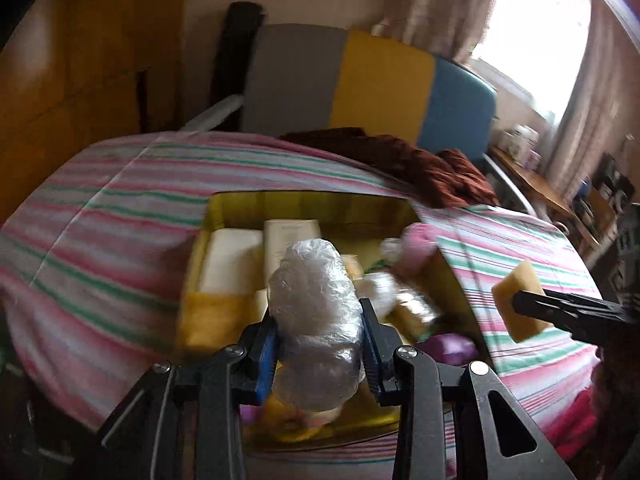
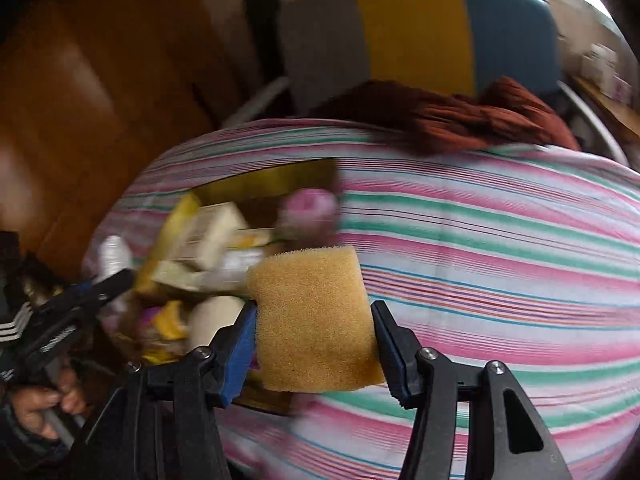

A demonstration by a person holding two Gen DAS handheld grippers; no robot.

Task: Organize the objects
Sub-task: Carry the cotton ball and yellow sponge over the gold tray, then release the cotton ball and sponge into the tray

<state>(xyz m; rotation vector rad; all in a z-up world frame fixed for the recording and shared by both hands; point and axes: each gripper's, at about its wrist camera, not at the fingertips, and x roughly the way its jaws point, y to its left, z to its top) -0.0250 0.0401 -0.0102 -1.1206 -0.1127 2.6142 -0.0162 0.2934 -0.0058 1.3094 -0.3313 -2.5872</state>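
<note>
My left gripper (image 1: 318,354) is shut on a crumpled clear plastic bundle (image 1: 316,312) and holds it above a yellow box (image 1: 224,206) full of items on the striped bedspread. My right gripper (image 2: 314,344) is shut on a yellow sponge (image 2: 314,316), held over the bedspread just right of the same yellow box (image 2: 280,176). In the left wrist view the sponge (image 1: 518,304) and the right gripper's black finger show at the right. The right wrist view shows the left gripper (image 2: 100,284) at the left with the plastic bundle (image 2: 112,256), and a hand (image 2: 36,404) on its handle.
The box holds white packets (image 1: 230,260), a pink object (image 1: 416,248), a purple item (image 1: 452,348) and other blurred things. A brown cloth (image 1: 420,164) lies at the bed's far side. Behind stand a grey-yellow-blue panel (image 1: 380,80), a wooden cupboard (image 1: 80,80) and a cluttered shelf (image 1: 560,184).
</note>
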